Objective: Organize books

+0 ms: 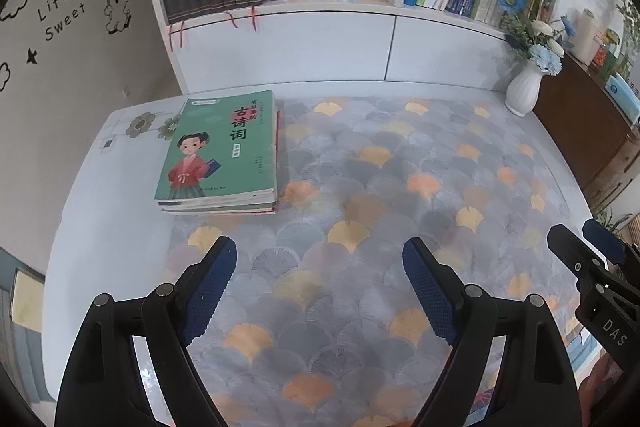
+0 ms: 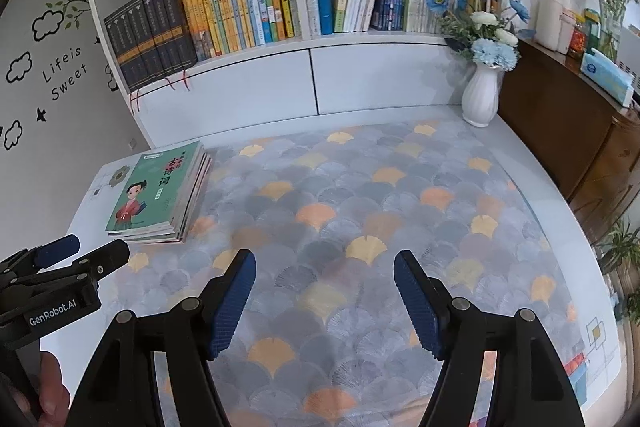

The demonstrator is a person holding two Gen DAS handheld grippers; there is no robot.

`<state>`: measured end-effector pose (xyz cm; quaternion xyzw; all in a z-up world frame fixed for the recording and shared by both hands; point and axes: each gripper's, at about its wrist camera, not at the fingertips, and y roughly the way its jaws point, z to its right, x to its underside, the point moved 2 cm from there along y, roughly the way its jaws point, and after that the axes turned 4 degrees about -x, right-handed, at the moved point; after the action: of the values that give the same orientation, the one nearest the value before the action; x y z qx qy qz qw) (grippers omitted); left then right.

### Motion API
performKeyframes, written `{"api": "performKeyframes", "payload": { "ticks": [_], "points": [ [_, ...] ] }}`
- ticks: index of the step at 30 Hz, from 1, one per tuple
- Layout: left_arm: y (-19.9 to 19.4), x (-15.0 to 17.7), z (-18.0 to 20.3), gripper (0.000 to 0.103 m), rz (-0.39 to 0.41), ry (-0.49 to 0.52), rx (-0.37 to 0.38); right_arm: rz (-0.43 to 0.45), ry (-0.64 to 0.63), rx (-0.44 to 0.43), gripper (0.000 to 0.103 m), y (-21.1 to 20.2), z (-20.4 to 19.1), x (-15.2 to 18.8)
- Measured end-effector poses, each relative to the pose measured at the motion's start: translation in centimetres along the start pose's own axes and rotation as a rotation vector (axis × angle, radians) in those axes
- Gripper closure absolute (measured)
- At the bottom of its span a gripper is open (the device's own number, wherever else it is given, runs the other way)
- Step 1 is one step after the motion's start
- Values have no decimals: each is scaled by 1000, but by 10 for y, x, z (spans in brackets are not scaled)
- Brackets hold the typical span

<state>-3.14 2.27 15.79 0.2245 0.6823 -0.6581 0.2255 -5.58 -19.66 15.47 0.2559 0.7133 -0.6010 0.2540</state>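
Observation:
A small stack of books [image 1: 220, 155] with a green cover showing a girl in red lies flat at the table's far left; the same stack of books [image 2: 160, 193] appears in the right wrist view. My left gripper [image 1: 320, 287] hangs open over the patterned cloth, below and right of the stack, with nothing between its blue pads. My right gripper [image 2: 325, 301] is open too, over the cloth's middle, holding nothing. The left gripper [image 2: 80, 251] shows at the left edge of the right wrist view; the right gripper [image 1: 588, 243] shows at the right edge of the left wrist view.
A white bookshelf [image 1: 280, 11] packed with upright books runs along the back of the table [image 1: 120, 247]. A white vase [image 1: 522, 91] of blue and white flowers stands at the back right. A brown cabinet [image 2: 560, 131] with jars and a tissue box is on the right.

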Motion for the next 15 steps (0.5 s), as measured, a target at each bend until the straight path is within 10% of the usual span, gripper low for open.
{"api": "performKeyframes", "payload": {
  "ticks": [15],
  "points": [
    [5, -1, 0, 19, -2, 6, -14, -18, -50, -23, 33, 14, -14, -5]
  ]
}}
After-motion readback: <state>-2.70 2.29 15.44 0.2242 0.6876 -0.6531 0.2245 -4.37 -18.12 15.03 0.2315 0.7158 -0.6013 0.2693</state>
